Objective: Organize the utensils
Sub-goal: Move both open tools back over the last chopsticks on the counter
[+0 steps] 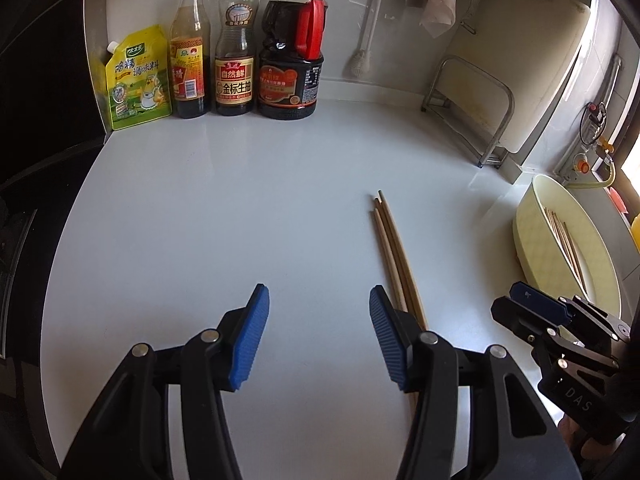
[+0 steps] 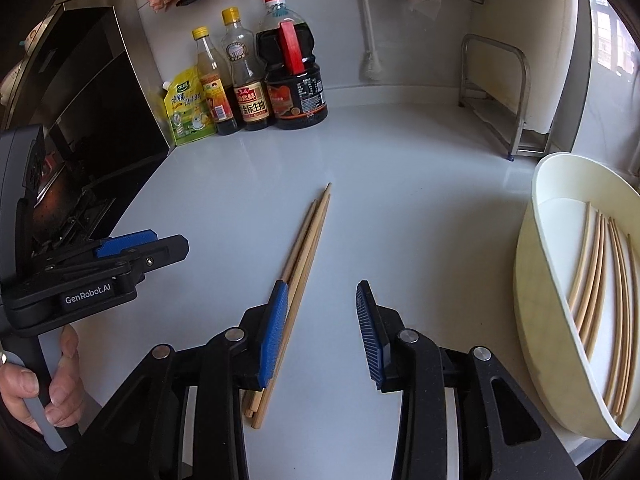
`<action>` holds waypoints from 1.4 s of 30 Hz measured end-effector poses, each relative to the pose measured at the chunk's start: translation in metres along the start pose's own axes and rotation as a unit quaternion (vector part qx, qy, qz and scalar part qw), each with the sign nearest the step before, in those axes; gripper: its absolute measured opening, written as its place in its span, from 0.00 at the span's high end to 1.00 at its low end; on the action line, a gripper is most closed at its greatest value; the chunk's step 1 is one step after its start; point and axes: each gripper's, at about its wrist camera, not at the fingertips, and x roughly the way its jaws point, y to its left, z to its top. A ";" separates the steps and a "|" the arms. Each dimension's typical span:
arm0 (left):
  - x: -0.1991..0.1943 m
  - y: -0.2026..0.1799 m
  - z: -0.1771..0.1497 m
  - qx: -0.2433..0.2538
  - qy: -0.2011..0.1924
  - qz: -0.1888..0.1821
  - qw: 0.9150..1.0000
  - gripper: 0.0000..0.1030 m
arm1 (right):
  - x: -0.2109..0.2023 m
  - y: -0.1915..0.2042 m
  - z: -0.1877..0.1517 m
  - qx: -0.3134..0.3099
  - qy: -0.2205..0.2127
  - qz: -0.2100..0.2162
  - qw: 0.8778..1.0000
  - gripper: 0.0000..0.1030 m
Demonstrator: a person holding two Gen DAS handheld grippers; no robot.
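- Chopsticks [image 2: 306, 248] are laid together on the white countertop [image 1: 220, 220], three in a loose bundle, well apart from the sauce bottles [image 1: 234, 46] at the back wall.
- The left gripper [image 1: 319, 316] is held released over the bare counter; nothing is seen between its blue pads, and the bundle passes just beside its right finger.
- The right gripper [image 2: 322, 320] is also released; the chopsticks are seen beside its left pad [image 2: 274, 336], but whether they are touched cannot be told.
- More chopsticks [image 2: 600, 292] are kept inside the cream oval basin [image 2: 532, 280] at the right.
- A hand [image 2: 38, 384] is wrapped around the left gripper's handle.
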 end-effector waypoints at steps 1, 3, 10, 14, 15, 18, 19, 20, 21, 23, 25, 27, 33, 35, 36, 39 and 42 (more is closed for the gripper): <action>0.000 0.001 -0.002 -0.001 0.000 0.002 1.000 0.50 | 0.002 0.000 -0.001 0.000 0.002 0.000 1.000 0.67; 0.001 0.001 -0.004 0.000 0.000 0.004 1.000 0.50 | 0.007 0.000 -0.003 0.002 0.007 0.001 1.000 0.66; 0.007 0.000 -0.012 0.001 0.006 0.008 1.000 0.50 | 0.023 -0.002 -0.010 0.003 0.028 -0.002 1.000 0.64; 0.014 -0.001 -0.015 0.002 0.014 0.007 1.000 0.49 | 0.032 -0.004 -0.014 0.007 0.041 -0.003 0.999 0.64; 0.015 -0.001 -0.016 0.003 0.015 0.008 1.000 0.49 | 0.034 -0.004 -0.014 0.007 0.043 -0.004 0.999 0.64; 0.018 -0.002 -0.017 0.005 0.015 0.012 1.000 0.49 | 0.038 -0.002 -0.015 0.008 0.044 -0.001 0.999 0.64; 0.019 -0.001 -0.017 0.004 0.016 0.012 1.000 0.49 | 0.039 -0.001 -0.014 0.007 0.043 0.000 0.999 0.64; 0.020 0.000 -0.018 0.003 0.017 0.012 1.000 0.48 | 0.040 0.001 -0.014 0.006 0.042 0.001 0.999 0.64; 0.020 0.000 -0.017 0.002 0.017 0.012 1.000 0.48 | 0.041 0.003 -0.013 0.004 0.042 0.002 0.999 0.64; 0.021 0.002 -0.017 0.000 0.018 0.013 1.000 0.48 | 0.042 0.007 -0.012 -0.002 0.040 0.004 0.999 0.64; 0.022 0.003 -0.016 0.001 0.017 0.016 1.000 0.48 | 0.045 0.012 -0.011 -0.007 0.041 0.005 0.999 0.62; 0.022 0.005 -0.014 -0.001 0.016 0.017 1.000 0.48 | 0.047 0.014 -0.009 -0.009 0.041 0.007 0.999 0.62; 0.027 0.003 -0.014 0.000 0.022 0.015 1.000 0.48 | 0.059 0.012 -0.009 -0.014 0.054 -0.008 0.998 0.62; 0.030 0.001 -0.015 0.001 0.025 0.013 1.000 0.48 | 0.060 0.008 -0.010 -0.007 0.057 -0.009 0.998 0.62; 0.031 -0.001 -0.015 0.002 0.027 0.011 1.000 0.48 | 0.061 0.006 -0.010 -0.005 0.057 -0.009 0.998 0.62; 0.033 -0.007 -0.017 0.006 0.029 0.007 1.000 0.48 | 0.060 0.003 -0.011 -0.003 0.055 -0.007 0.998 0.62; 0.037 -0.014 -0.018 0.011 0.033 0.003 0.999 0.48 | 0.058 0.001 -0.013 -0.004 0.053 -0.009 0.999 0.62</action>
